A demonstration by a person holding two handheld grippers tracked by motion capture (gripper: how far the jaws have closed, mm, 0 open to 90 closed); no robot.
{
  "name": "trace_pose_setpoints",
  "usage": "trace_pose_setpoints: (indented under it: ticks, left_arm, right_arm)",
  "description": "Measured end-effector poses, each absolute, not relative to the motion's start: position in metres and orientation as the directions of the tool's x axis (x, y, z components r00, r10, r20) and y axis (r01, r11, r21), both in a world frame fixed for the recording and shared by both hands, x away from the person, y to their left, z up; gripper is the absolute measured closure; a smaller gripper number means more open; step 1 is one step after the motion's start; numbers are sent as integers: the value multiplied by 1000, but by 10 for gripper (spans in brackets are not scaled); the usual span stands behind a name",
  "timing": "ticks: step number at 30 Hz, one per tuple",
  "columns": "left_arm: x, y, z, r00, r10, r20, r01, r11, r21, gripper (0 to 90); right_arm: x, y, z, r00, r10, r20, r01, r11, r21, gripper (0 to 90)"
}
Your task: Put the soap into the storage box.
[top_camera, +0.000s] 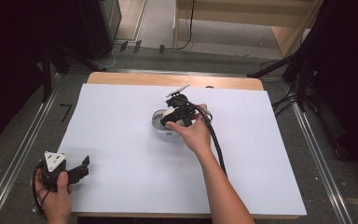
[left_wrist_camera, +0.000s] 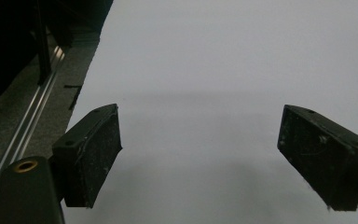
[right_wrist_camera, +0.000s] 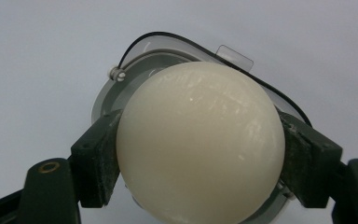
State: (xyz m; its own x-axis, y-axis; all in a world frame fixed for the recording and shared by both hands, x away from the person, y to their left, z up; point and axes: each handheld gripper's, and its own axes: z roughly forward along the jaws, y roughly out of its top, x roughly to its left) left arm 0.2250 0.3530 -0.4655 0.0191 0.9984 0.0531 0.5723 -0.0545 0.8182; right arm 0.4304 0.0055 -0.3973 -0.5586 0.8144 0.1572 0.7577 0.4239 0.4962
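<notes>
Cream smooth egg-shaped ball point(right_wrist_camera: 199, 142) sits clamped between the right gripper's point(right_wrist_camera: 200, 154) jaws, over a clear round plastic container point(right_wrist_camera: 121, 88). Left gripper point(left_wrist_camera: 200, 154) rests on the white table sheet point(left_wrist_camera: 223, 56), jaws wide apart, nothing between.

A recording lab or studio: black curtains point(top_camera: 9, 70) on both sides, black stand legs point(top_camera: 279, 65), floor cables point(top_camera: 186, 28), metal rails point(top_camera: 23, 149) flanking a surface point(top_camera: 121, 158) covered with 1 plain white sheet, on grey carpet point(top_camera: 163, 18).
</notes>
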Motion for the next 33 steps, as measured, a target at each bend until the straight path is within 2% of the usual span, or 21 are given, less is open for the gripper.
trace_pose_setpoints:
  ticks: [33]
  left_arm:
    - [225,353,-465,17,998,53,577,-53,815,143]
  right_arm:
    - [441,11,-417,-531,829,173,792,415,448,245]
